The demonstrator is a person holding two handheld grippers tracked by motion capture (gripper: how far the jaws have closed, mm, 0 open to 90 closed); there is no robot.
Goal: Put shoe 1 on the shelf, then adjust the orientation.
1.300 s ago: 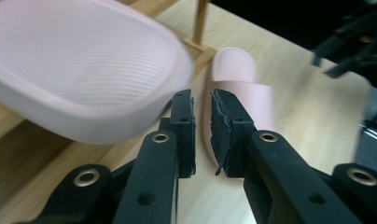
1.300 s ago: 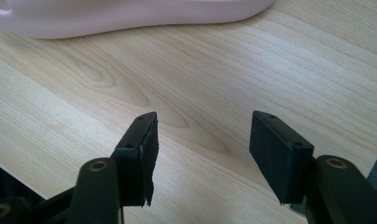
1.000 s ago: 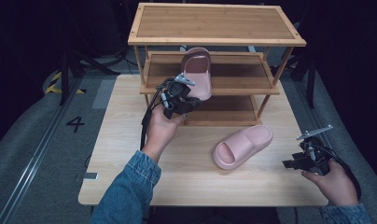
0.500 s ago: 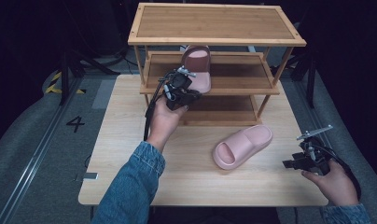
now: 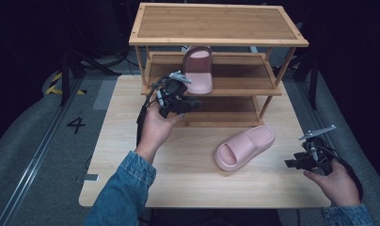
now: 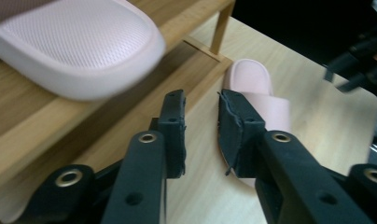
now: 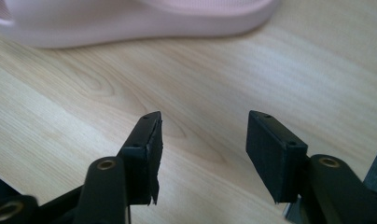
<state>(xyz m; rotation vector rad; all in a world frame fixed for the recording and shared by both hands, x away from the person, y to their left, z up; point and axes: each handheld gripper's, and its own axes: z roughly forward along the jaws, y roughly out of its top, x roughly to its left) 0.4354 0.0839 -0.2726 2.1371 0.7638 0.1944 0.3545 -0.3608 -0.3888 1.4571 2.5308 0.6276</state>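
Pale wood-grain counter, and on it a slatted bamboo rack, three tiers. One soft pink slide sits on the middle shelf, its dimpled sole close up in the left gripper view, just above and beside the left gripper, clear of its black fingers; these have just been opening, a narrow gap, nothing between. The other slide lies on the counter. The right gripper hovers nearby, fingers wide, holding nothing.
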